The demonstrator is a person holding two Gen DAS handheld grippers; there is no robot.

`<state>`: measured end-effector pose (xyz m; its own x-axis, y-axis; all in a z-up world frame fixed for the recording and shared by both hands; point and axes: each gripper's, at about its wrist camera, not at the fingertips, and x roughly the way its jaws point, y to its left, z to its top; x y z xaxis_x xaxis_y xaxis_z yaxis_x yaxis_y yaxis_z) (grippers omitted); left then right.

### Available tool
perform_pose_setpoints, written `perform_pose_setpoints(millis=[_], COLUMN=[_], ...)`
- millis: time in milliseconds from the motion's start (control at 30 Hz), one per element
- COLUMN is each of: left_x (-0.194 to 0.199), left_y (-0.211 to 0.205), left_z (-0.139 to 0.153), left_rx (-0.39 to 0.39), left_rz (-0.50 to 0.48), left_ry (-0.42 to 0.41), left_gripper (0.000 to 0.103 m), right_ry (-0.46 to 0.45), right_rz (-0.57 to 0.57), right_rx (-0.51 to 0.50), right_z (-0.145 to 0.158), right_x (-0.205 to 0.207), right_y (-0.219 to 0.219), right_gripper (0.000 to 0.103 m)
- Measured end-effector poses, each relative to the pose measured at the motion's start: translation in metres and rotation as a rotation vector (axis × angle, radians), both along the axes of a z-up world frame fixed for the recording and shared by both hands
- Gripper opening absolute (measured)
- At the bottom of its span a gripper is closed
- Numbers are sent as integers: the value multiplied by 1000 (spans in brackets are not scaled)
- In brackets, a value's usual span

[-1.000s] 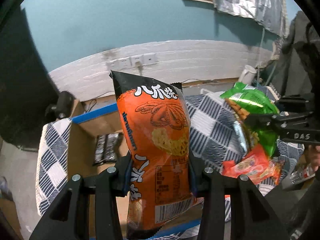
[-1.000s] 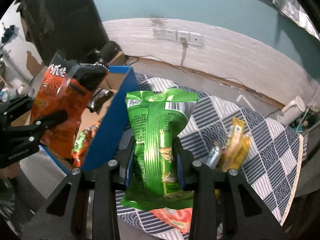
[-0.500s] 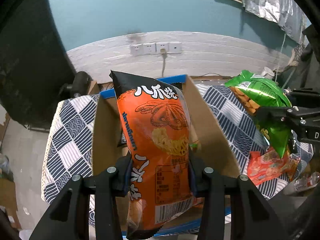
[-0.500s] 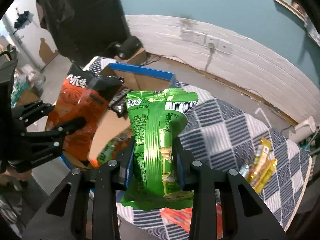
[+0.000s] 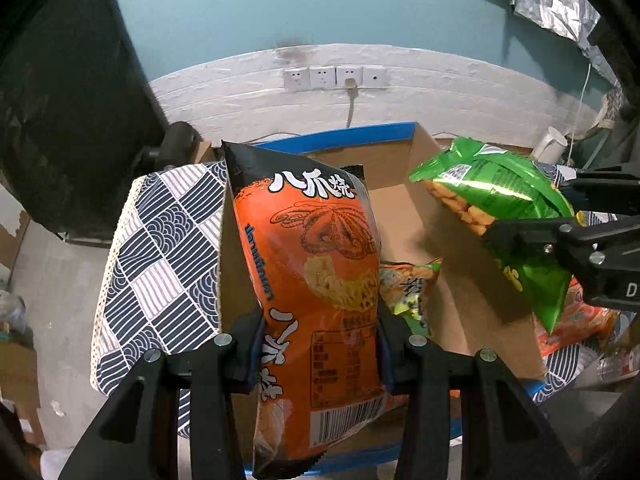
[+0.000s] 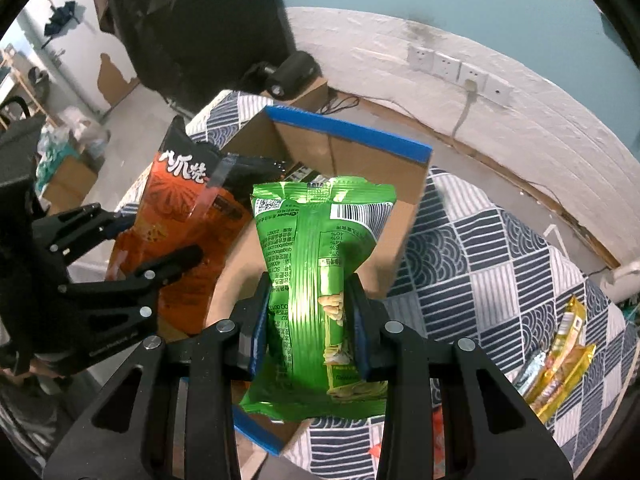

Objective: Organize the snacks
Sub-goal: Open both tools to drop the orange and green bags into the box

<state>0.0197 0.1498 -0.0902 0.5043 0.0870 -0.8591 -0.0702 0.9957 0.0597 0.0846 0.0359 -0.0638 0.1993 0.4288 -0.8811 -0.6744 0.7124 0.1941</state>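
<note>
Currently both bags hang above the cardboard box (image 5: 404,208), which I take as the landmark. My left hand-held gripper (image 5: 320,344) is clenched on the orange snack bag (image 5: 316,280), long axis upright, its lower end over the box's near left wall. My right hand-held gripper (image 6: 310,320) grips the green snack bag (image 6: 316,264) at mid-height, also upright, over the near right part of the opening; judged slightly nearer the box's middle. Inside, one snack pack (image 5: 412,288) lies on the floor of the box and a dark pack sits against the far wall. Free floor shows between them. Blue-taped rims (image 6: 348,128) are the edges to clear. Loose yellow packets (image 6: 564,356) lie on the patterned cloth (image 6: 480,248), well right of the box.
</note>
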Motion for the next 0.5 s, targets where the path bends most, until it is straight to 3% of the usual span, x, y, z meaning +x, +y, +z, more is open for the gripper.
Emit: perform_pose_setpoints(millis=[200,233,333,500], left_x=[-1,-1,1,2], left_y=[10,11,10,7], left_z=[-2,-3,-7,-8], left_rx=[-2,6,43,57], left_rz=[21,27,39,33], left_ry=[13,18,46,56], left_gripper=[46,46,50,58], right_ry=[17,18,8,-13], right_rz=[33,37,34,24], right_rx=[-4,-2,0,-2], right_z=[-8,-8,-5,3], right_x=[-1,-2,-2,-4], right_y=[11,12,12,4], right_gripper=[34,37,60,61])
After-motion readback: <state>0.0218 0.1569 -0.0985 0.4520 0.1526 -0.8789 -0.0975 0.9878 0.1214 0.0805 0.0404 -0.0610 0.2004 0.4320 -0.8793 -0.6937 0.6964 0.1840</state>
